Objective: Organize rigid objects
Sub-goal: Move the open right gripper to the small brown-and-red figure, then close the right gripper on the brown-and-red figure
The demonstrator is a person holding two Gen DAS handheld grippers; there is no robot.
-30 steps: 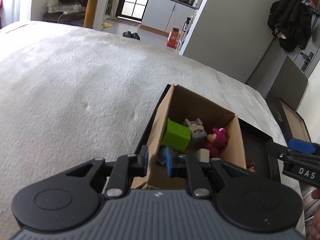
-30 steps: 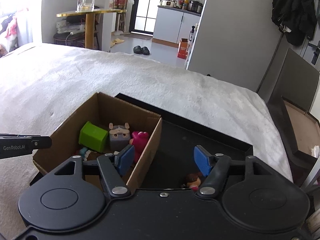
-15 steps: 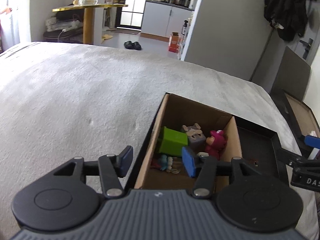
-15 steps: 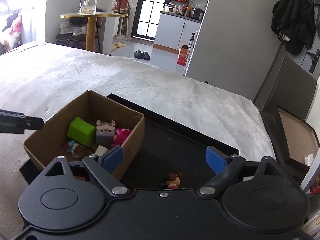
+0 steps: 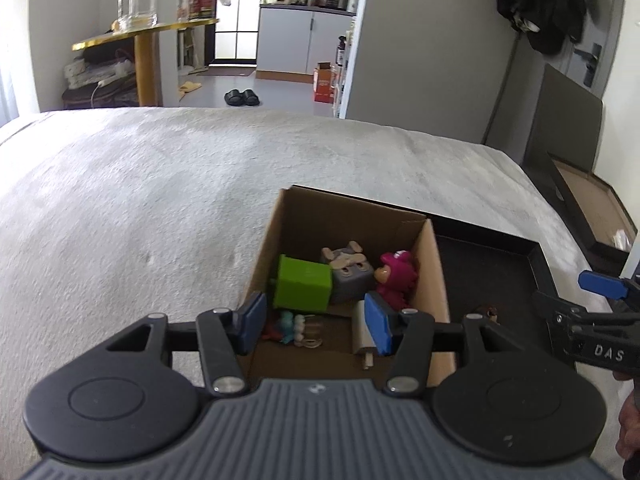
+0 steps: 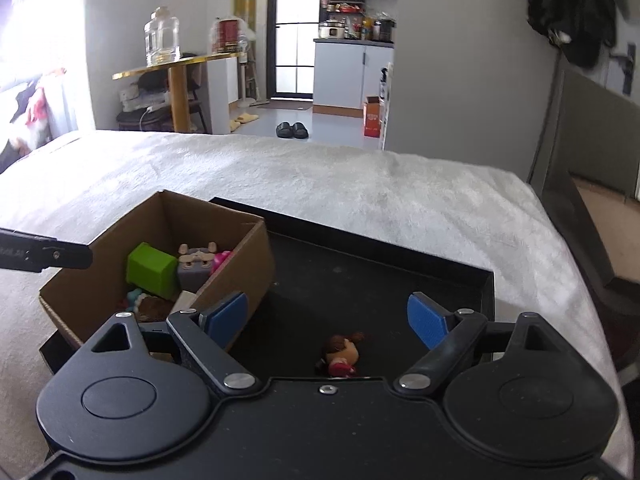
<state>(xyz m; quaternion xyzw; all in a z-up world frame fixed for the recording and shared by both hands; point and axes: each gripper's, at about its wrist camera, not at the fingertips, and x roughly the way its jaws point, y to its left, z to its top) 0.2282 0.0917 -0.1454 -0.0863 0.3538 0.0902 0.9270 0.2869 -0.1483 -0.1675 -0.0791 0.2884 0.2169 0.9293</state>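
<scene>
**Toys gathered in a carton on the bed, one figure left on the tray**

A bed (image 6: pixel 360 184) under a pale fuzzy cover carries a shallow black tray (image 6: pixel 400 248). At the tray's left end stands an open cardboard box (image 5: pixel 434 276). Inside it lie a green block (image 5: pixel 304 288), a grey cube-shaped animal figure (image 5: pixel 348 270) just beside it, a pink plush-like figure (image 5: pixel 396 276) against the right wall, a whitish block (image 5: pixel 360 328) near the front, and a small teal and red toy (image 5: pixel 290 326) on the box floor.

The left gripper (image 5: pixel 314 322) hangs above the box's near edge, its fingers partly apart with nothing between them. The right gripper (image 6: pixel 326 316) points at the bare part of the tray; its fingers stand wide and are closing, gripping nothing. Below and between them, a little doll with brown hair (image 6: pixel 342 354) lies on the tray, well apart from the box.
</scene>
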